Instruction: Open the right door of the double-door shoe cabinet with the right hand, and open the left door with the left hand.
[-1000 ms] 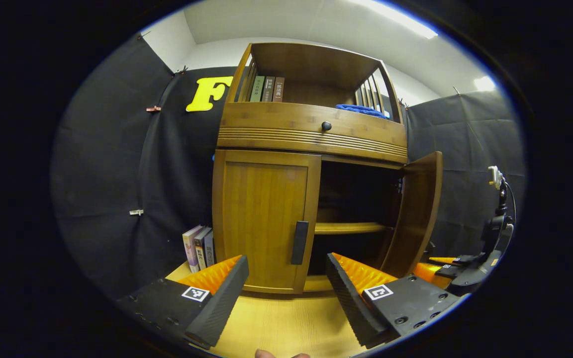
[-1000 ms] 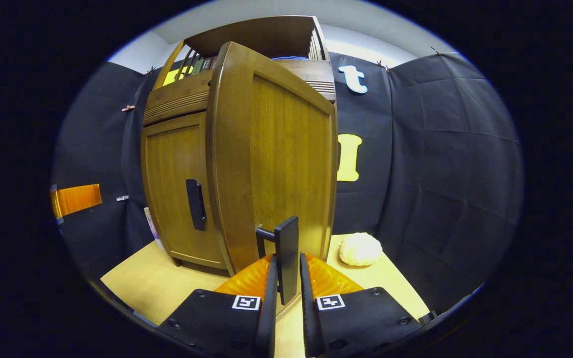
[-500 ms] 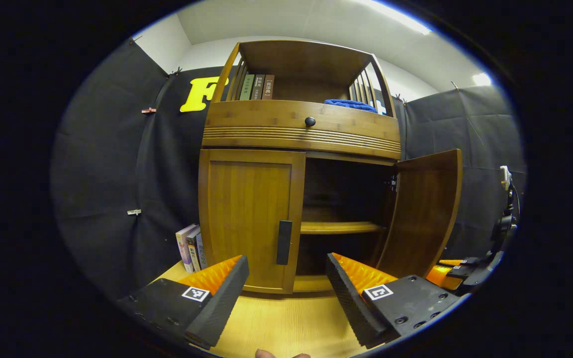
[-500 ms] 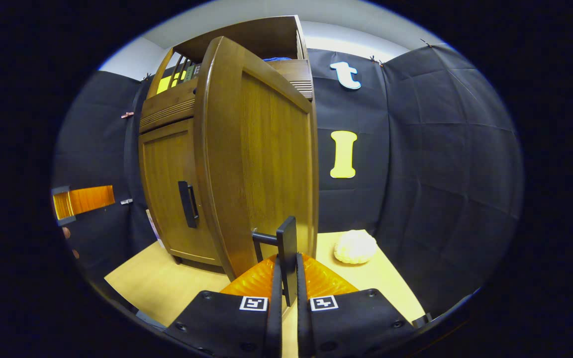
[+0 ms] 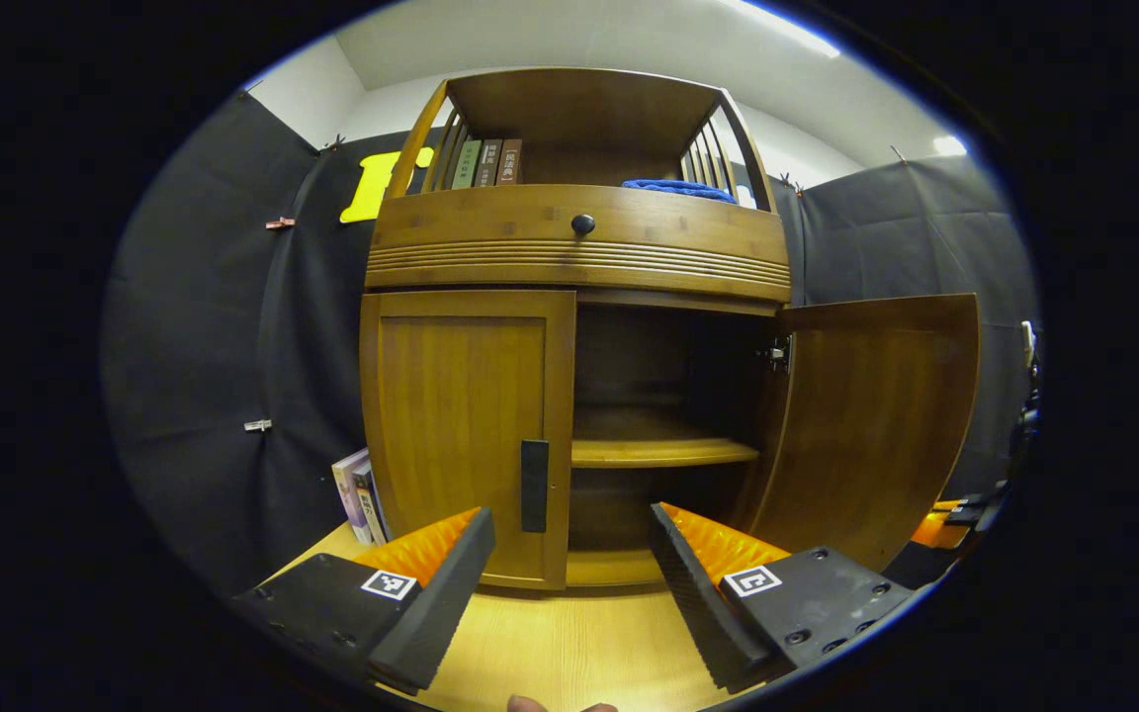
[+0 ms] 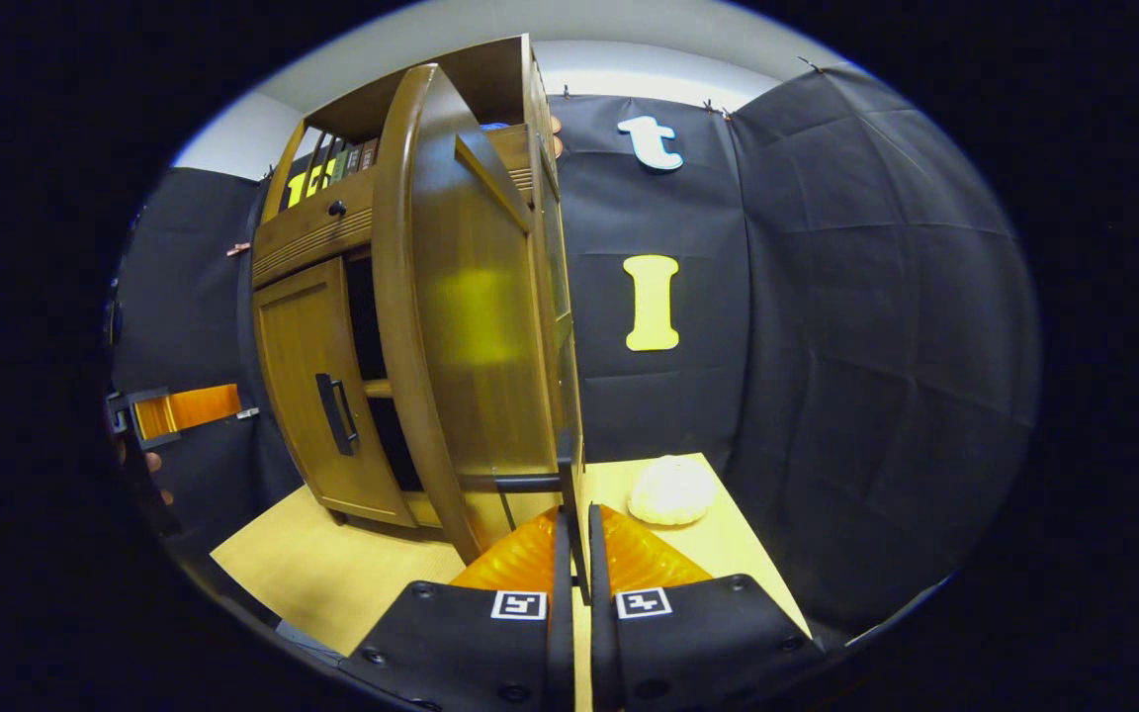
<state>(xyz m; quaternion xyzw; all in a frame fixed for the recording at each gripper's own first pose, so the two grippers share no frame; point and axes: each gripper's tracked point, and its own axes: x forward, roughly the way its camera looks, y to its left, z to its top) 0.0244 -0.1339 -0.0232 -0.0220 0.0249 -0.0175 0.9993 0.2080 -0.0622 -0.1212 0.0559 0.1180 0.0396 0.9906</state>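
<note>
The wooden shoe cabinet (image 5: 579, 247) stands ahead in the left gripper view. Its left door (image 5: 461, 435) is closed, with a dark vertical handle (image 5: 534, 487) at its inner edge. The right door (image 5: 876, 425) is swung wide open, showing an inner shelf (image 5: 663, 452). My left gripper (image 5: 571, 539) hangs open in front of the cabinet, short of the left handle and holding nothing. In the right gripper view the right door (image 6: 471, 326) shows almost edge-on. My right gripper (image 6: 574, 539) is shut on the right door's handle (image 6: 569, 475). The left gripper (image 6: 179, 410) shows at the far left.
Books (image 5: 357, 494) lean against the cabinet's left side on the wooden table (image 5: 569, 643). More books (image 5: 481, 163) and a blue cloth (image 5: 678, 188) sit on the top shelf above a drawer knob (image 5: 582, 224). A white round object (image 6: 671, 491) lies behind the open door.
The right door has swung farther open, drawn by my right gripper on its handle. In the left gripper view the cabinet has slid leftward; that gripper stays open.
</note>
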